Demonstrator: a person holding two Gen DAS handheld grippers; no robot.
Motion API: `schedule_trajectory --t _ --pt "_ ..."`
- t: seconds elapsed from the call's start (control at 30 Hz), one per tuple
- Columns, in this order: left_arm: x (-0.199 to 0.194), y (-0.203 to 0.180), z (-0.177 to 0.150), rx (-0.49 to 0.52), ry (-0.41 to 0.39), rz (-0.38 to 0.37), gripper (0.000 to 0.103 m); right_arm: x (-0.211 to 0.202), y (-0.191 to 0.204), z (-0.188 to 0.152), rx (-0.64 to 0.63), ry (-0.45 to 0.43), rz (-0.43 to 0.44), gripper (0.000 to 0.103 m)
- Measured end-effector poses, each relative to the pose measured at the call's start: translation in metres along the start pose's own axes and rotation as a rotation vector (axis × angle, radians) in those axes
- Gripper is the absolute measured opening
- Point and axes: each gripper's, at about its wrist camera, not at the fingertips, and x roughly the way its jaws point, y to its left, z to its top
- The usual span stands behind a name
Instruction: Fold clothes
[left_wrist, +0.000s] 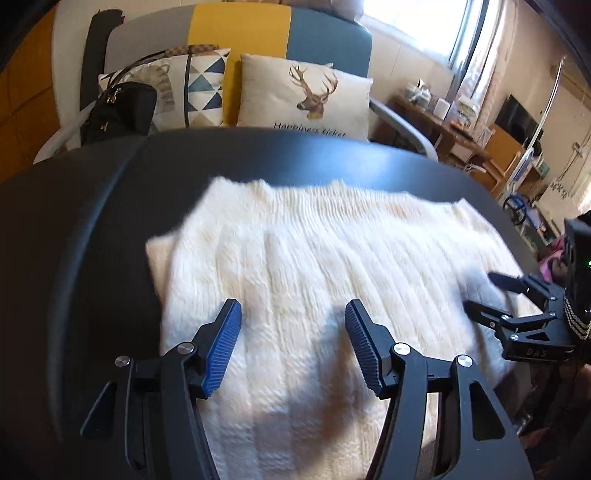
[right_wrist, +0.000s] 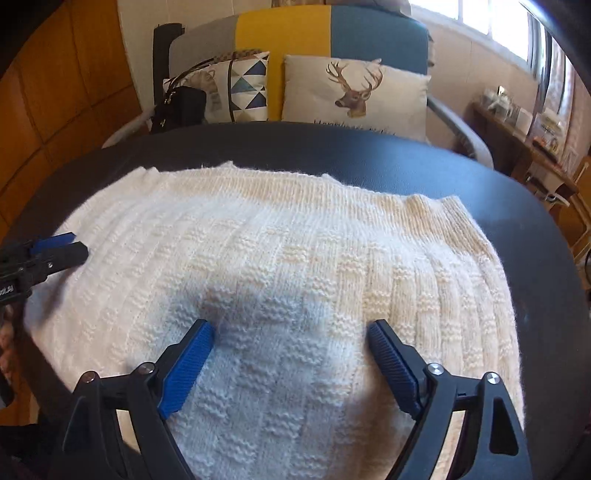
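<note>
While sunlight falls across the room from the window (left_wrist: 413, 22), a cream knitted sweater (left_wrist: 314, 266) lies spread flat on the dark round table (left_wrist: 92, 221), covering most of its middle and reaching the near edge. One folded layer peeks out along its left side in the left wrist view. The left gripper (left_wrist: 293, 314) hangs over the near part of the knit with its blue-padded jaws parted and nothing caught between them; the wool simply shows through the gap. The right gripper (right_wrist: 291, 332) is likewise spread wide above the sweater (right_wrist: 295, 258), its pads clear of the fabric as far as I can tell, and its shadow sits on the knit between the fingers. Each tool shows at the edge of the other's view, the right one near the sweater's right side, the left one near its left side.

Beyond the table (right_wrist: 369, 155) stands a sofa (right_wrist: 332, 33) in grey, yellow and teal, with a deer-print cushion (right_wrist: 354, 92), a triangle-patterned cushion (right_wrist: 243, 85) and a black handbag (right_wrist: 177, 110) leaning on it.
</note>
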Motion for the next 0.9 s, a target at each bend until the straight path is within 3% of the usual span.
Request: schedule_trajectory --t 0.13,0.23,0.33,0.47,0.53,0.63,0.7,0.77,0.87,0.9 --pt "-0.005 0.003 0.0 -0.03 0.006 -0.017 0.062 0.008 0.012 0.005 0.009 0.01 -0.065 0.094" --pt "-0.009 0.004 -0.001 -0.038 0.007 -0.023 0.062 0.003 0.003 0.014 0.047 0.031 -0.026 0.095" --pt "-0.014 -0.005 0.0 0.018 -0.011 -0.021 0.062 -0.03 -0.014 0.013 0.076 -0.032 -0.068 0.095" --pt "-0.005 -0.026 -0.013 0.118 0.03 -0.017 0.062 -0.046 -0.026 -0.01 0.067 0.073 -0.015 0.095" --pt "-0.001 -0.03 -0.023 0.153 0.035 0.011 0.062 -0.034 -0.024 -0.031 0.017 0.175 -0.097 0.095" --pt "-0.002 -0.029 -0.034 0.169 0.017 0.038 0.063 -0.028 -0.043 -0.055 0.055 0.205 -0.094 0.1" --pt "-0.016 -0.02 -0.035 0.126 -0.007 0.03 0.063 -0.039 -0.058 -0.057 0.145 0.204 -0.038 0.1" --pt "-0.034 -0.013 -0.035 0.098 -0.045 0.0 0.063 -0.055 -0.053 -0.054 0.097 0.163 -0.063 0.1" --pt "-0.05 -0.023 -0.046 0.138 -0.082 -0.039 0.063 -0.065 -0.028 -0.04 0.027 0.107 -0.001 0.1" --pt "-0.047 -0.028 -0.05 0.153 -0.06 -0.034 0.063 -0.065 -0.019 -0.034 0.018 0.088 0.017 0.1"
